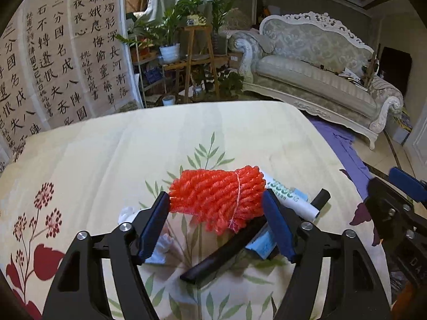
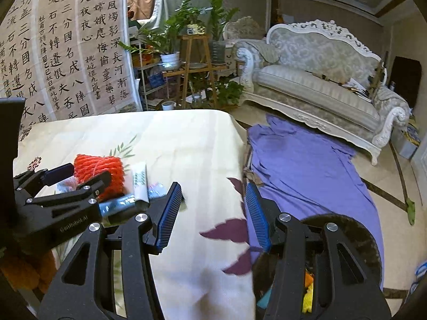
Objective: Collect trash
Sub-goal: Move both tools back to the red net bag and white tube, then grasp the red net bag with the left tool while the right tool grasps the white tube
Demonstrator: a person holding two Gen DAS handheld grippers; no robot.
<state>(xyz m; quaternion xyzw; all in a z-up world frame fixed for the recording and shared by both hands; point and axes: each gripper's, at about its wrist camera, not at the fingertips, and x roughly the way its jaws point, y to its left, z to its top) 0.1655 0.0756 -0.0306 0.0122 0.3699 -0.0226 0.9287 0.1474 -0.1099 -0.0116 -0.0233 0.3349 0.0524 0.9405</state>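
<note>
An orange mesh net bundle (image 1: pixel 218 197) lies on the floral tablecloth (image 1: pixel 106 160), on top of a long black strip (image 1: pixel 221 253). My left gripper (image 1: pixel 214 198) straddles the bundle, with a blue pad touching each end. Behind the bundle are a white tube with green print (image 1: pixel 288 194), a blue packet (image 1: pixel 261 245) and a black cylinder (image 1: pixel 321 197). Crumpled white tissue (image 1: pixel 160 242) sits under the left finger. In the right wrist view, my right gripper (image 2: pixel 212 189) hangs open and empty over the table's right edge. The left gripper (image 2: pixel 89 172) and the net bundle (image 2: pixel 106 170) show at its left.
A dark round bin (image 2: pixel 347 234) with colourful scraps inside stands below the table edge under my right gripper. A purple cloth (image 2: pixel 307 165) covers the floor beyond it. Farther off are a pale ornate sofa (image 2: pixel 320 80), a wooden plant stand (image 2: pixel 194 61) and a calligraphy screen (image 2: pixel 66 48).
</note>
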